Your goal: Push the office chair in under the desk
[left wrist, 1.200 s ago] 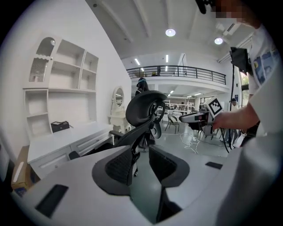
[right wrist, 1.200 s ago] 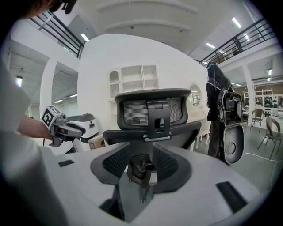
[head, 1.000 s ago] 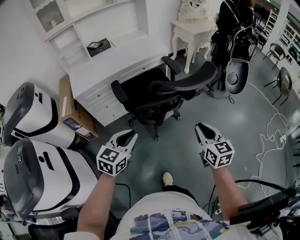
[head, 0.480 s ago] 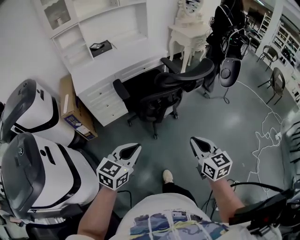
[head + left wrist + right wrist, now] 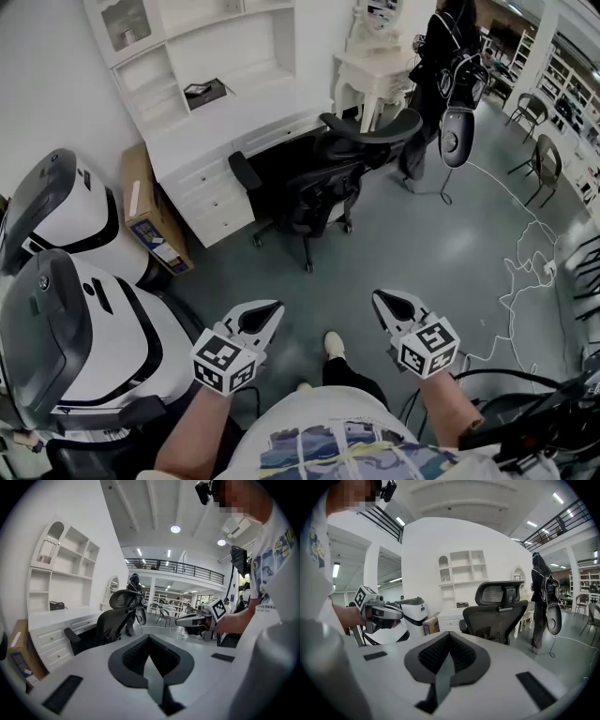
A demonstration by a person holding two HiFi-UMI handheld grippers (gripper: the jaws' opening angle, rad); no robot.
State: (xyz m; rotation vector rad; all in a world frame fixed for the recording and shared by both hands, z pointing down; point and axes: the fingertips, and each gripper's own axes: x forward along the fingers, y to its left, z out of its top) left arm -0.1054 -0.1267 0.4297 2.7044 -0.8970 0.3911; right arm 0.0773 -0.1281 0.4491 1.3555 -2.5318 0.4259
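Observation:
The black office chair [image 5: 319, 178] stands at the white desk [image 5: 211, 131], its seat partly in the knee space and its backrest facing the room. Both grippers hang over the grey floor, well short of the chair and touching nothing. My left gripper [image 5: 274, 307] is shut and empty, and so is my right gripper [image 5: 378, 297]. In the left gripper view the shut jaws [image 5: 149, 637] point past the chair [image 5: 115, 618], with the right gripper [image 5: 197, 619] off to the side. In the right gripper view the shut jaws [image 5: 449, 634] point toward the chair's back [image 5: 501, 606].
Two large white-and-black machines [image 5: 66, 309] fill the left side, with a cardboard box [image 5: 150, 220] beside the desk. An ornate white side table [image 5: 375, 66] and a person in dark clothes [image 5: 455, 56] stand behind the chair. Cables [image 5: 525, 272] trail over the floor at right.
Both grippers have drawn back from the chair toward my body, and the whole view has backed away. The chair now sits smaller and higher in the picture.

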